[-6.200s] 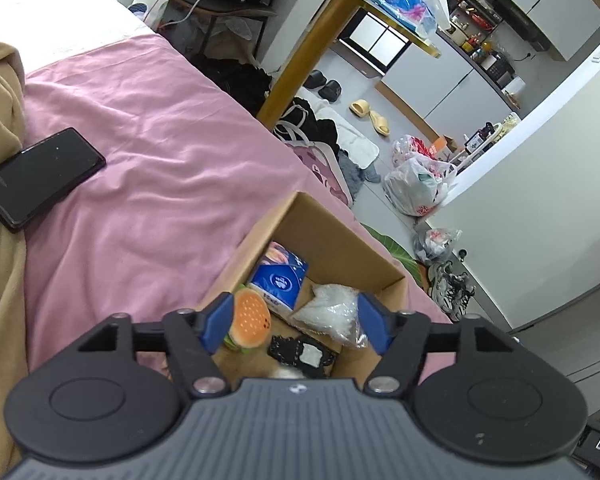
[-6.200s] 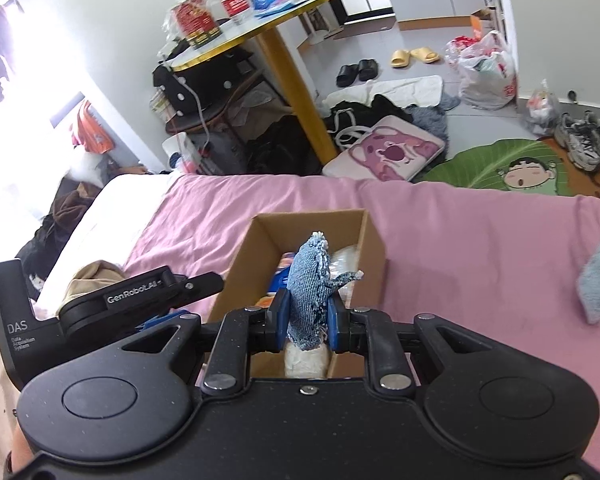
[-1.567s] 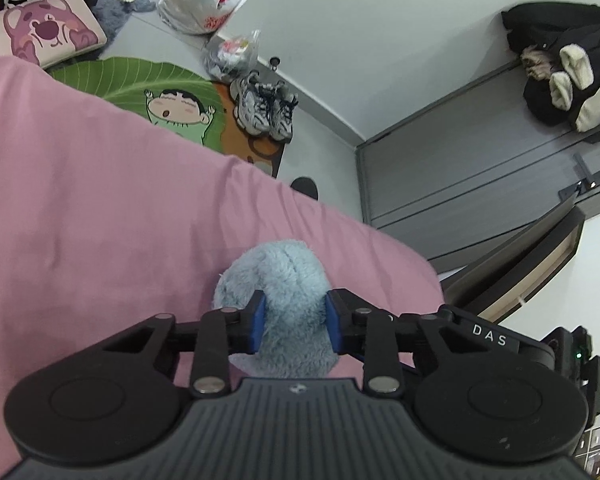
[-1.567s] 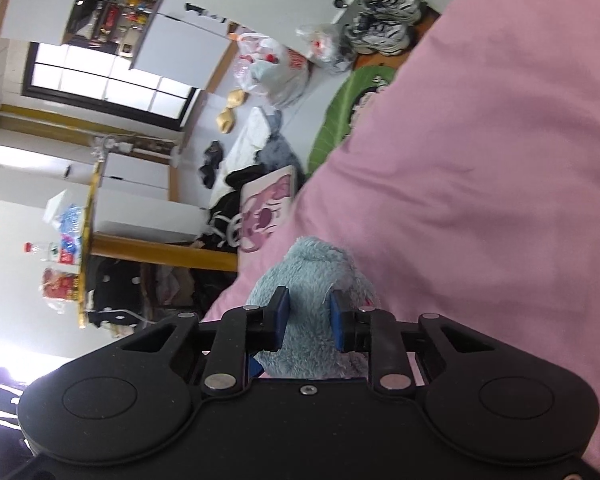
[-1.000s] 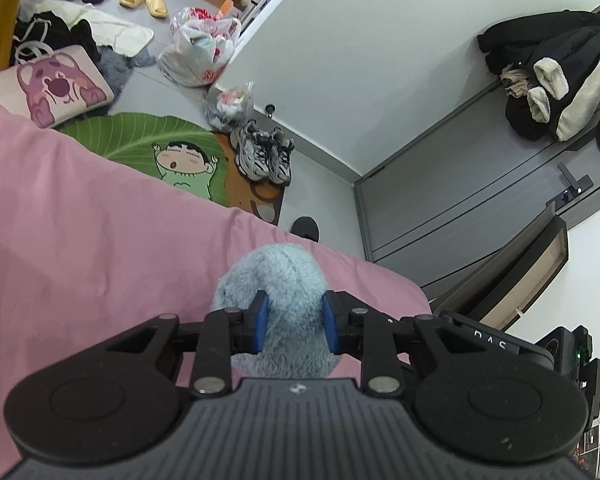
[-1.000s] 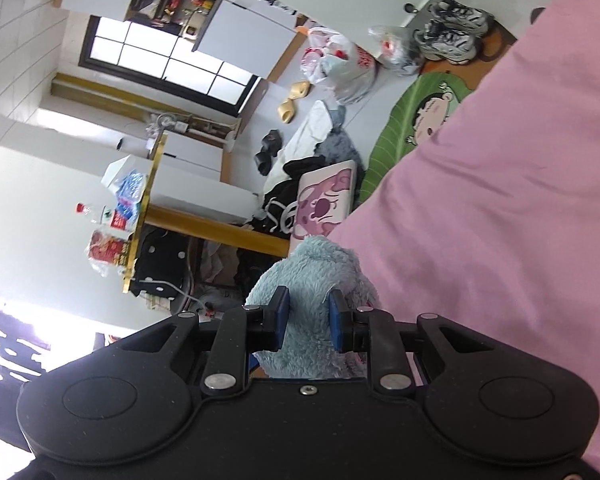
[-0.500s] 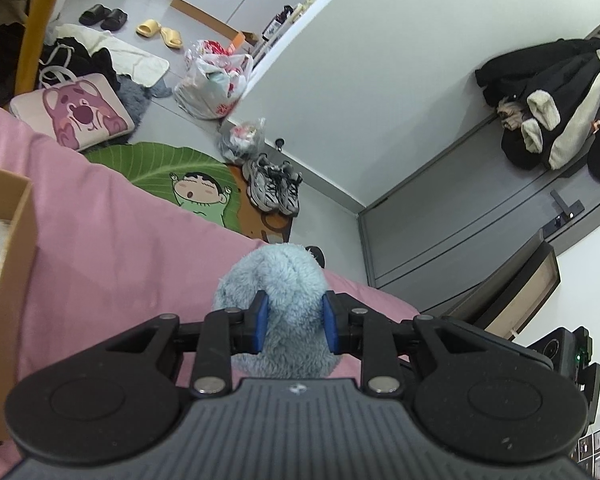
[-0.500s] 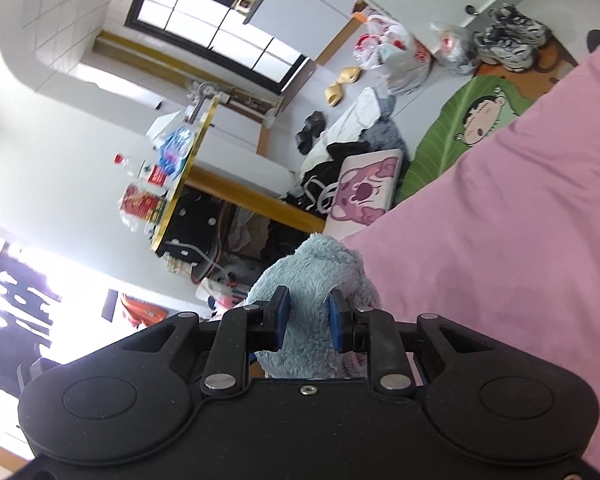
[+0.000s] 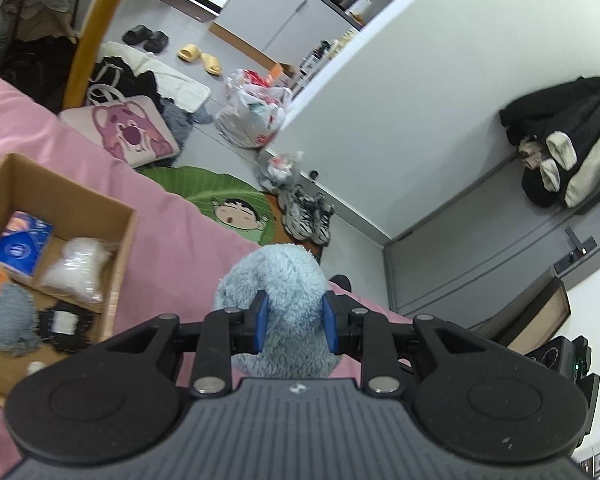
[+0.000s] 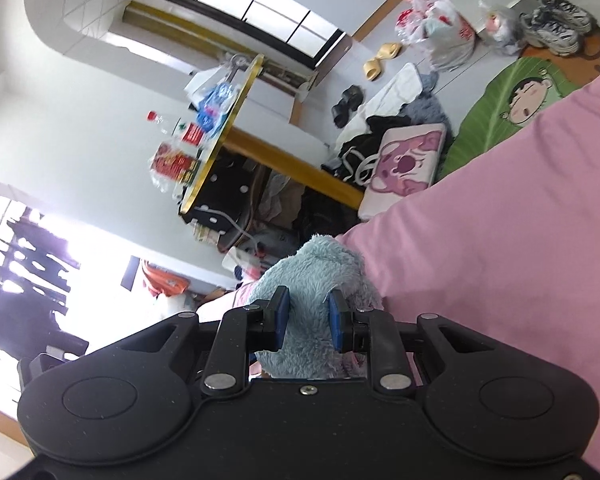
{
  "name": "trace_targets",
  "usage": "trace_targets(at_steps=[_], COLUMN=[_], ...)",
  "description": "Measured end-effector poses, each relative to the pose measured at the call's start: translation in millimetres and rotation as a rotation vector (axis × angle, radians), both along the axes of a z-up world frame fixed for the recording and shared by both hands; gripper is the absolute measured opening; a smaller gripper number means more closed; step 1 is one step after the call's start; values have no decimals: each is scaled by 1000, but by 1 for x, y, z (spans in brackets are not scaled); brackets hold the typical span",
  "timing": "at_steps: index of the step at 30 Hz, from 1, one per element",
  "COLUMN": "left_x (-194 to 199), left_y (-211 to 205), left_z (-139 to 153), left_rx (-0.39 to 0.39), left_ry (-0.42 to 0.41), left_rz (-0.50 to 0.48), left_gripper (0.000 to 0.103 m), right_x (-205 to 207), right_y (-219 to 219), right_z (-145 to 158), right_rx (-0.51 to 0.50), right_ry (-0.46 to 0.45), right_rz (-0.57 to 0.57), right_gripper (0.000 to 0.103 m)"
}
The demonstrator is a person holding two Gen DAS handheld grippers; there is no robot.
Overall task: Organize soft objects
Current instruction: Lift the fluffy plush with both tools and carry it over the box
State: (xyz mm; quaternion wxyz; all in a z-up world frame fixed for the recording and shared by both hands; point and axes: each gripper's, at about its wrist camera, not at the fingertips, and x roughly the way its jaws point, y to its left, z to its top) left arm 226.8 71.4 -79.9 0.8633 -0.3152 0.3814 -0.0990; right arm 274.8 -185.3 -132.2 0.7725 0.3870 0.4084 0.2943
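Both tools (image 9: 293,322) (image 10: 309,318) clamp the plush (image 9: 284,280), hiding its lower half.

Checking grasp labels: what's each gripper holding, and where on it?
Both hold the same fluffy blue plush toy: the left gripper and the right gripper each pinch a fold of its fur. Which part of the toy cannot be told.

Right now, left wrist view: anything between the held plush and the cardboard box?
Only bare pink bedsheet between the blue plush in the left hand-held gripper and the cardboard box.
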Motion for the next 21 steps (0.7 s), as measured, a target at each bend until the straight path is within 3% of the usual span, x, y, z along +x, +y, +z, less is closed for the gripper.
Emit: trace_targets(at_steps=[21], left_x=[-46], left_y=[100], left_z=[2], left_rx=[20], left_ry=[73], left_rz=[197], left_gripper=[27], right_x=[-10], right_y=[105], right_z=[-4], right_rx=[6], right_ry=[28], right_rz=[173], right_gripper=[22])
